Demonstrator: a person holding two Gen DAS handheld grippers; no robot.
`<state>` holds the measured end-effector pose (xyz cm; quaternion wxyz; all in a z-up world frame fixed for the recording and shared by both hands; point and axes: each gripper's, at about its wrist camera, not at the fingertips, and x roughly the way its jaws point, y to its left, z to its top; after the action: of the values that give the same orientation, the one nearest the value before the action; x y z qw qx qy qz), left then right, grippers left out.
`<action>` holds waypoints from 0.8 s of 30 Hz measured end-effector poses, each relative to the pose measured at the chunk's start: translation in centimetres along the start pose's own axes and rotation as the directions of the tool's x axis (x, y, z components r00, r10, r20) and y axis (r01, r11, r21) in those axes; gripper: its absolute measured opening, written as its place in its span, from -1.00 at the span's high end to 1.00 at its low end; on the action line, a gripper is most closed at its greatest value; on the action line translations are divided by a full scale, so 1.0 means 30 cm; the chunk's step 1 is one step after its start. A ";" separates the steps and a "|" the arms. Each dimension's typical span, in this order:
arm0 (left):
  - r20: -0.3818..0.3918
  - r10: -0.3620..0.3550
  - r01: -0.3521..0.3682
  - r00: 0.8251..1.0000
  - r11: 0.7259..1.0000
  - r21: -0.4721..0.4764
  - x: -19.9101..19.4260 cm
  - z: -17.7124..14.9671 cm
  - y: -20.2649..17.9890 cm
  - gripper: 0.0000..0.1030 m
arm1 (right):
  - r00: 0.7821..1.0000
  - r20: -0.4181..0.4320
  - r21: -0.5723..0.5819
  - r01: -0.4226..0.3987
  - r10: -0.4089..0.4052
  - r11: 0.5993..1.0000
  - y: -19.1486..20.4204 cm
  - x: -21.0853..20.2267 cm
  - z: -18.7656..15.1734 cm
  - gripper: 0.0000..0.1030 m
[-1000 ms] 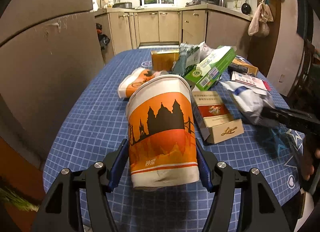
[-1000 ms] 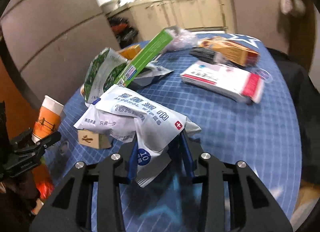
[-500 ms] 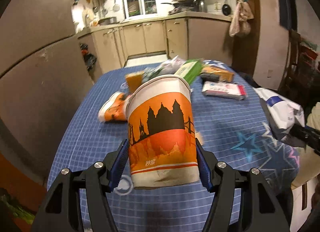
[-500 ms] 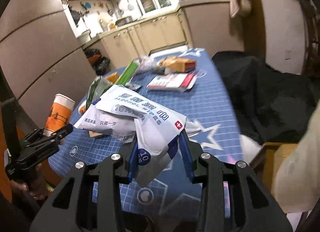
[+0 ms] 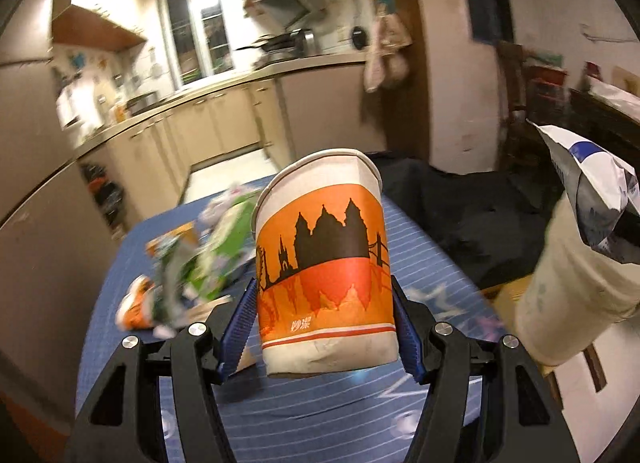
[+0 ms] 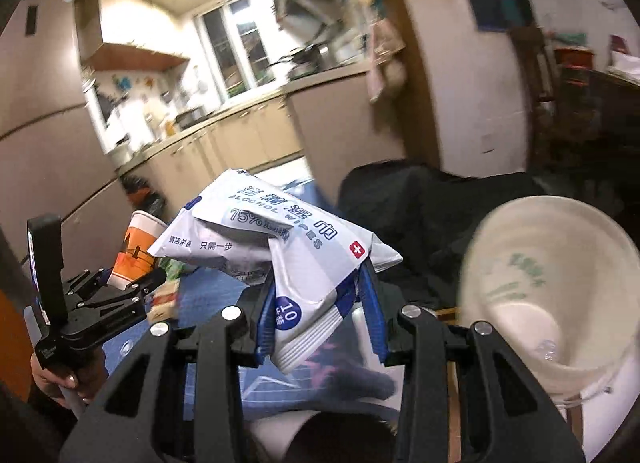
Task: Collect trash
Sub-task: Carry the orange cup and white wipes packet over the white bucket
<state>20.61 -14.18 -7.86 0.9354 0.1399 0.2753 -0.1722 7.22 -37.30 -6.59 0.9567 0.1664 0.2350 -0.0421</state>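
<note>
Cup (image 5: 326,283) and wipes pack are both carried clear of the tabletop now, where a second ago each hung low over the blue checked tablecloth (image 5: 320,415).

On the left, the left gripper (image 5: 326,327) is clamped on the orange paper cup at a fairly wide spread, blue pads pressed to its two sides near the base, the cup upright and leaning a little away. That grip looks the same as before. What has changed is the backdrop: the view has swung rightward, so the litter pile (image 5: 192,263) of green and orange packets, earlier straight ahead behind the cup, now lies blurred to its left, and the table shows only as a narrow strip. A dark cloth-draped shape (image 5: 480,215) has come into sight behind the cup.

Further right, a pale bin (image 6: 548,303) has entered both views. In the left wrist view its outer wall stands at the right edge, with the crumpled end of the wipes pack hanging above it. In the right wrist view its open mouth faces the camera, just right of the right gripper (image 6: 320,323).

The right gripper is closed narrowly on the white and blue alcohol wipes pack (image 6: 280,239), pinching its lower end as before, the pack flopping up and leftward. The left gripper with its cup shows at far left there.
</note>
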 end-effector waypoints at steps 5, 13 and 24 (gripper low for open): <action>0.017 -0.088 0.087 0.996 0.994 0.067 0.008 0.056 -0.166 -0.25 | 0.994 0.058 0.059 0.093 -0.097 0.994 -0.143 -0.091 0.005 0.30; 0.037 -0.225 0.216 0.974 0.963 0.160 0.014 0.127 -0.407 -0.25 | 0.968 0.109 0.153 0.209 -0.227 0.966 -0.318 -0.188 0.002 0.30; 0.005 -0.450 0.430 0.893 0.857 0.284 0.061 0.197 -0.771 -0.25 | 0.913 0.104 0.267 0.356 -0.394 0.896 -0.506 -0.267 -0.038 0.30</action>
<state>15.58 -37.57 -7.96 0.8518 0.1959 0.2399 -0.4226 -2.79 -51.18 -8.35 0.9183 0.2294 0.1807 -0.2672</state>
